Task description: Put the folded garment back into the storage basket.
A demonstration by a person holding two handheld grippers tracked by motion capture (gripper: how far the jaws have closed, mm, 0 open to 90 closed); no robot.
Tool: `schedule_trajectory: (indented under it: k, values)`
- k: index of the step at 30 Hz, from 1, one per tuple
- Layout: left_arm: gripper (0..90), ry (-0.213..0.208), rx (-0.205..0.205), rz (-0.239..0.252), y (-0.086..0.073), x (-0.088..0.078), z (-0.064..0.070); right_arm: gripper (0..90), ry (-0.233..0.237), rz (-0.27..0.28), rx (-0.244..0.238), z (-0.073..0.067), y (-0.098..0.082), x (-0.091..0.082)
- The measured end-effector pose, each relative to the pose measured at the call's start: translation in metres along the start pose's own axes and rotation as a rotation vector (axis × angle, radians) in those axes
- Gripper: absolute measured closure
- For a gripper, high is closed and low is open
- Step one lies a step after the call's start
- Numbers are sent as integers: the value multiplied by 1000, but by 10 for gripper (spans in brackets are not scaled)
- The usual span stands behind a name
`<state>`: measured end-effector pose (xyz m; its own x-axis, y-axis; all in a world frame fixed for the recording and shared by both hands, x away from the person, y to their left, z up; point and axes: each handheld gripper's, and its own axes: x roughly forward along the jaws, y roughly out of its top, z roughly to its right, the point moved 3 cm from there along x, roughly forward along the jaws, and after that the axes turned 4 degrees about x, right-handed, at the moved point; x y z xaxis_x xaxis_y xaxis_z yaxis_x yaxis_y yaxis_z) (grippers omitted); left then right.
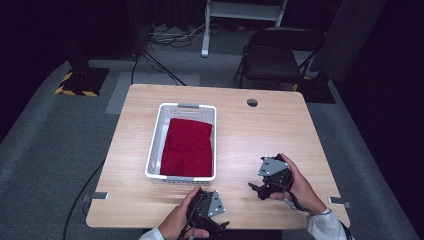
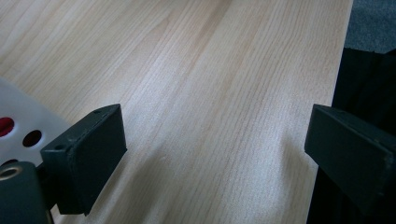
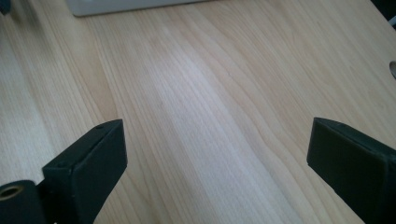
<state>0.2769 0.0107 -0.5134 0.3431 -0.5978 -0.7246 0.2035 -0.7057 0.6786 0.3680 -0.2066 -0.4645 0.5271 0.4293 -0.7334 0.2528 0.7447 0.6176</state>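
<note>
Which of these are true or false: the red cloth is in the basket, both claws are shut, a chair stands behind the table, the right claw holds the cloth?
1. The red cloth lies inside the white basket. True.
2. Both claws are shut. False: the left claw and the right claw are open.
3. A chair stands beyond the table. True.
4. The right claw holds the cloth. False: it is empty, over bare wood.

You have bare table [image 1: 250, 135] ahead of your right gripper [image 1: 256, 189]. Only the white basket [image 1: 155, 145], just beyond your left gripper [image 1: 222, 225], blocks the way.
</note>
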Motion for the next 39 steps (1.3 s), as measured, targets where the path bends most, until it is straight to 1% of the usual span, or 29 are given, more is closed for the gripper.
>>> schedule_trajectory:
  k: [2,5,6,7,9,11,14,16,22,26,30,32,36,39]
  values:
    - [55,0,-4,-7,-1,1,-1,50,-5,-7,2,0,-5,1]
    - [55,1,-10,-13,-3,3,-2,50,2,-10,15,0,-13,0]
    - [54,2,-18,-9,-4,3,-2,50,-1,-14,15,0,-16,-1]
    - [52,-2,-16,-10,-5,3,-3,50,2,-14,21,0,-18,-1]
    - [51,-4,-34,-4,-6,3,-4,50,4,-17,28,-1,-24,-3]
    - [51,-5,-40,-3,-7,3,-5,50,4,-20,32,-2,-29,-5]
    - [49,-13,-62,3,-9,3,-6,50,8,-18,44,-3,-37,-8]
    - [49,-14,-60,4,-10,2,-6,50,8,-19,52,-3,-42,-9]
    - [45,-23,-68,2,-10,3,-7,50,13,-8,95,-1,-59,-15]
    - [44,-21,-68,2,-10,3,-7,50,14,-3,122,-1,-69,-16]
    - [44,-35,-84,-3,-11,3,-8,50,23,-1,143,-1,-78,-18]
    - [43,-35,-84,-3,-11,3,-8,48,26,1,159,-2,-82,-18]
    - [43,-37,-86,-3,-11,3,-8,47,44,13,206,-1,-93,-19]
    - [42,-38,-85,-5,-11,3,-8,47,42,12,235,1,-102,-21]
